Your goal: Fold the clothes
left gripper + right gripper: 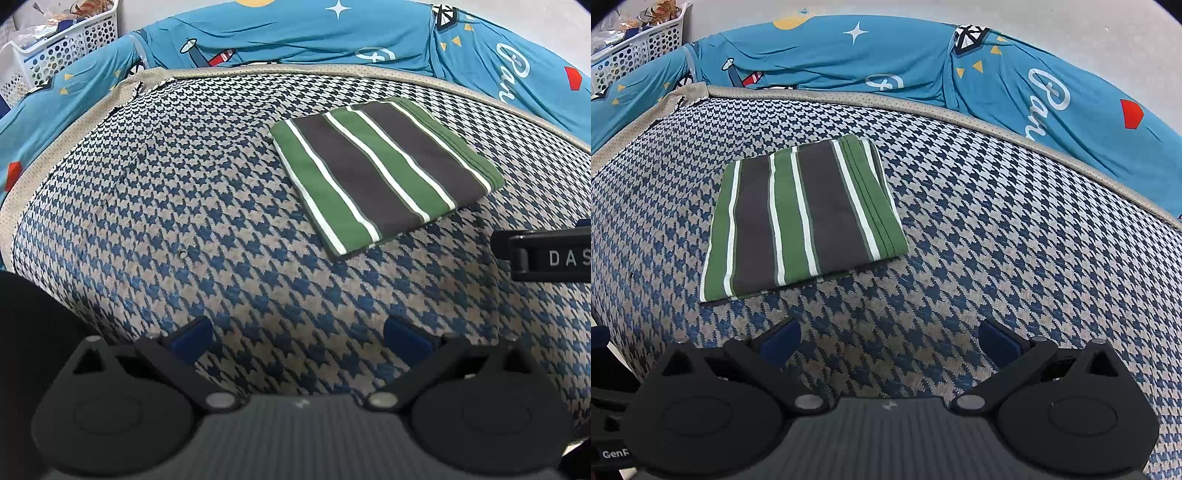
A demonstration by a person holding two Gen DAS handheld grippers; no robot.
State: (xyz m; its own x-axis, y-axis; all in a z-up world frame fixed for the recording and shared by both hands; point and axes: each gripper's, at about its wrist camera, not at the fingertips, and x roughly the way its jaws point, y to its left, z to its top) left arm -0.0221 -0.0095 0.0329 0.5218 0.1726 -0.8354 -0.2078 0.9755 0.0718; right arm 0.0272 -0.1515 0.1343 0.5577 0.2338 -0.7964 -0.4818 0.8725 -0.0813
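A folded garment with green, dark grey and white stripes [384,173] lies flat on the houndstooth surface [184,206]. It also shows in the right wrist view [801,218]. My left gripper [297,338] is open and empty, hovering near of the garment and to its left. My right gripper [890,338] is open and empty, near of the garment and to its right. Part of the right gripper's body [550,254] shows at the right edge of the left wrist view.
A blue cartoon-print cloth [849,55] lies along the far edge of the houndstooth surface [997,229], with a beige border strip [886,101] between them. A white perforated basket [62,51] with items stands at the far left; it also shows in the right wrist view [639,48].
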